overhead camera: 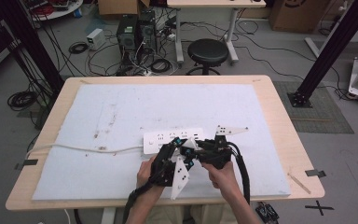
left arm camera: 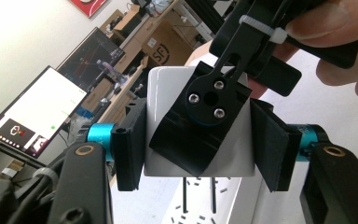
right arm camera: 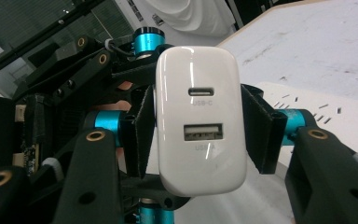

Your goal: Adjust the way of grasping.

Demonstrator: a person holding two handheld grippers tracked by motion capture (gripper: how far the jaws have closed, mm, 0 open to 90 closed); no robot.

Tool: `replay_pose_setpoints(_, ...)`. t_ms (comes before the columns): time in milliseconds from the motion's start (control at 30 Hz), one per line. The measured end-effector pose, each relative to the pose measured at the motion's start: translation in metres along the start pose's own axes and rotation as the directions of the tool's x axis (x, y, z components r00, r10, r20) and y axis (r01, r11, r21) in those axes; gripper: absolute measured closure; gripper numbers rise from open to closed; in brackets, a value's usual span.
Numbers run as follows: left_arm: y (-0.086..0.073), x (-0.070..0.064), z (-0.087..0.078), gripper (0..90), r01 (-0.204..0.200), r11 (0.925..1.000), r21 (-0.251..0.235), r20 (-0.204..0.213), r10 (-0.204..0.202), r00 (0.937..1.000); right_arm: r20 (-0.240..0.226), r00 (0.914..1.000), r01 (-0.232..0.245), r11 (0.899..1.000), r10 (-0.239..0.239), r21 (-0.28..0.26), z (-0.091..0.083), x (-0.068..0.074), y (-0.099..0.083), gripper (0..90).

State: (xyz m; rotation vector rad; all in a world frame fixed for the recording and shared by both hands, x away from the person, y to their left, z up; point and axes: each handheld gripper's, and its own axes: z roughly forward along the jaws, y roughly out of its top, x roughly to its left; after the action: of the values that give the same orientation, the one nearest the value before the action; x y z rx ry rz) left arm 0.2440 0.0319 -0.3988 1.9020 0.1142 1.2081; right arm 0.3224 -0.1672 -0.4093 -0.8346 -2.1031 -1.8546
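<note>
Above the power strip near the table's front edge, a white charger is clamped by the left gripper and right gripper together.

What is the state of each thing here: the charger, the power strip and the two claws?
White plastic USB charger block: held above the strip, not plugged in, both ports empty.
White plastic power strip: flat on the white mat, its cable trailing to the left; no plug seen in the sockets in view.
Left claw: pads at the charger's sides; contact unclear.
Right claw: pads at the charger's sides; contact unclear.
</note>
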Motion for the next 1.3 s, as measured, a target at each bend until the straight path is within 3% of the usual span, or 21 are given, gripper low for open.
replay_pose_setpoints(433, -0.0007, 0.0012, -0.0015, 42.4, -0.014, 0.9999, 0.003, -0.001, 0.014, 0.9999, -0.023, 0.9997, -0.012, 1.000, 0.012, -0.006, -0.0009, -0.0003, 0.0004, 54.6)
replay_pose_setpoints(600, -0.0005, 0.0004, -0.0010, 42.4, -0.011, 0.9999, 0.000, 0.001, 0.011, 0.9999, -0.031, 0.9995, -0.007, 1.000, 0.006, -0.006, -0.0009, 0.0006, 0.0004, 62.1)
replay_pose_setpoints(1100, -0.0008, 0.0002, -0.0010, 42.4, -0.022, 0.9997, 0.014, 0.002, 0.022, 0.9998, -0.018, 0.9998, -0.004, 1.000, 0.003, -0.017, -0.0043, 0.0004, 0.0000, 61.0)
replay_pose_setpoints(1300, -0.0011, -0.0005, -0.0006, 42.4, -0.017, 0.9997, 0.016, 0.005, 0.017, 0.9998, -0.034, 0.9994, -0.010, 1.000, 0.009, -0.026, -0.0062, -0.0020, -0.0017, 62.0)
